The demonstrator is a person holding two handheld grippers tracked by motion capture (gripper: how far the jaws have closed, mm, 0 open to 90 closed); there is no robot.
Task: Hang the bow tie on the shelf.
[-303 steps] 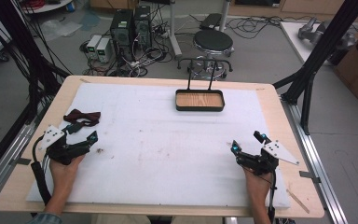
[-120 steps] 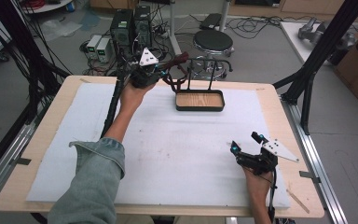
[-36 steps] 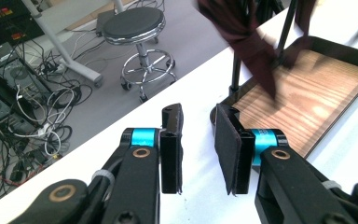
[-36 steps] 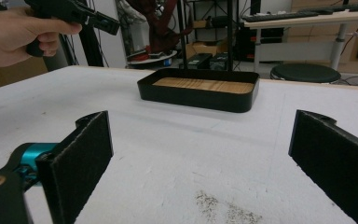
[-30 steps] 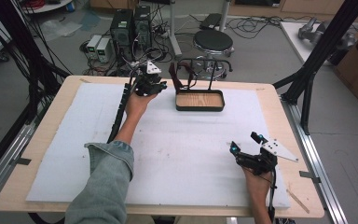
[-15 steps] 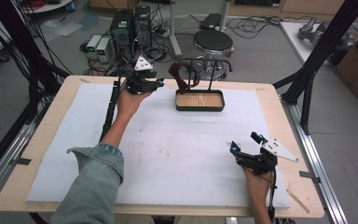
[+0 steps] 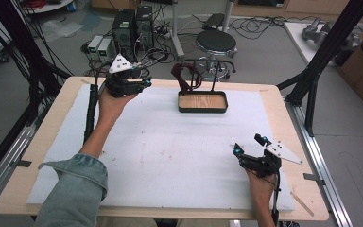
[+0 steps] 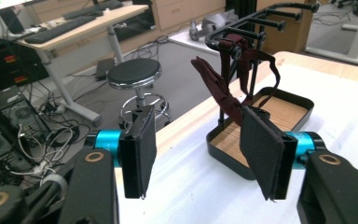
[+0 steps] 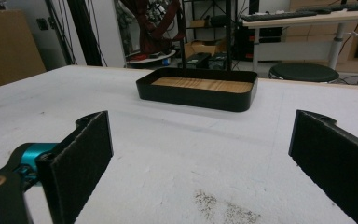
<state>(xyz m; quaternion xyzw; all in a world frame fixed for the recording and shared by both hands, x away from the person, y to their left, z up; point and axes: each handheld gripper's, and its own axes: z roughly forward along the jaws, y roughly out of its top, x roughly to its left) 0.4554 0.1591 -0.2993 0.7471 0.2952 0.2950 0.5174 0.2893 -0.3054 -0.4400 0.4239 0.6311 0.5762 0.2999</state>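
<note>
My left fingers (image 7: 144,84) are parted with nothing between them; they have just been opening, and they sit above the far left part of the white foam-covered tabletop (image 7: 170,151), a little apart from the stand. In the left gripper view both black pads (image 8: 140,149) stand clear of the dark red strip of cloth (image 8: 223,88), which hangs draped over the top bar of the black metal rack (image 8: 261,18). That rack rises from a black rectangular tray with a wooden floor (image 7: 203,101) at the far middle of the tabletop, and the cloth's lower end dangles toward the tray. My right fingers (image 7: 248,144) are spread wide and empty, resting low over the near right part of the tabletop, well apart from the tray (image 9: 198,91).
</note>
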